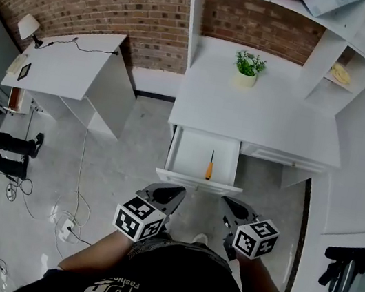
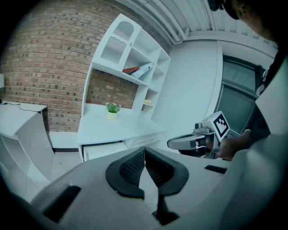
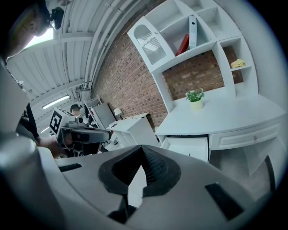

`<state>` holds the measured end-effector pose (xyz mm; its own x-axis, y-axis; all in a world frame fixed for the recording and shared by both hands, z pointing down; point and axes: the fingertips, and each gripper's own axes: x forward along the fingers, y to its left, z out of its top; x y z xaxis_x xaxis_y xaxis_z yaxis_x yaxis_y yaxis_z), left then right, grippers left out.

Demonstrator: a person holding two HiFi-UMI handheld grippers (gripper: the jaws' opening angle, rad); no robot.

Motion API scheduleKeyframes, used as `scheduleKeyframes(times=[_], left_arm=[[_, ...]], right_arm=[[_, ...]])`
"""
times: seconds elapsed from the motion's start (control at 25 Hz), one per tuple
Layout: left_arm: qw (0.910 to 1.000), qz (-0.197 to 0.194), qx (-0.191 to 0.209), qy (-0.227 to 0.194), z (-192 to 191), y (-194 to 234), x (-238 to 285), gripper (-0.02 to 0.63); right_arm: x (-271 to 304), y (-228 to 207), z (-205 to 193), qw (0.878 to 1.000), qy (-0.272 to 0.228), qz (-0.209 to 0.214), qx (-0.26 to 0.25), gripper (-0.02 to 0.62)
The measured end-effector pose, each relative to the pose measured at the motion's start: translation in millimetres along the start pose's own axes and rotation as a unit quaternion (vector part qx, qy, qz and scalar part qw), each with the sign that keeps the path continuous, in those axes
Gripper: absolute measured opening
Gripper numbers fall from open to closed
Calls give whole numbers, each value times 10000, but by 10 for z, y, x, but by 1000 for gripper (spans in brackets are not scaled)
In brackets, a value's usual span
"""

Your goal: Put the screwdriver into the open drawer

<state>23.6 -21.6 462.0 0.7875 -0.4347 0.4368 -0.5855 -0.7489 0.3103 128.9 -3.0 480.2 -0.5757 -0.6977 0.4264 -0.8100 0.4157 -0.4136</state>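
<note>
- Already, the slim orange-handled screwdriver (image 1: 209,166) lies inside the open white drawer (image 1: 176,151), handle toward you.
- That drawer juts from the white desk (image 1: 257,120), which carries a small potted green plant (image 1: 248,68).
- Your left gripper (image 1: 176,191) and right gripper (image 1: 227,202) hover near the drawer front, both closed on nothing.

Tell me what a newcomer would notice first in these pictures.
An orange-handled screwdriver lies alone in the open drawer of the white desk. Just below it in the head view, the left gripper and right gripper, both shut and empty, hang side by side. A small potted plant sits at the desk's back, before a brick wall.
</note>
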Motion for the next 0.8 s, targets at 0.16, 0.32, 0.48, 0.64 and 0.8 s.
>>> scheduleKeyframes(times=[0.16, 0.32, 0.48, 0.64, 0.8], left_arm=[[10000, 24, -16, 9, 5, 27, -15, 18], [10000, 29, -10, 3, 5, 38, -23, 18], [10000, 22, -3, 2, 0, 35, -18, 18], [10000, 21, -1, -11, 8, 41, -16, 18], [10000, 10, -3, -13, 11, 33, -7, 18]], right_arm=[[18, 13, 12, 10000, 13, 16, 9, 5], [37, 22, 20, 10000, 0, 20, 6, 5], [43, 28, 7, 10000, 3, 28, 3, 5], [44, 28, 1, 10000, 18, 20, 8, 5], [38, 23, -1, 10000, 21, 12, 13, 5]])
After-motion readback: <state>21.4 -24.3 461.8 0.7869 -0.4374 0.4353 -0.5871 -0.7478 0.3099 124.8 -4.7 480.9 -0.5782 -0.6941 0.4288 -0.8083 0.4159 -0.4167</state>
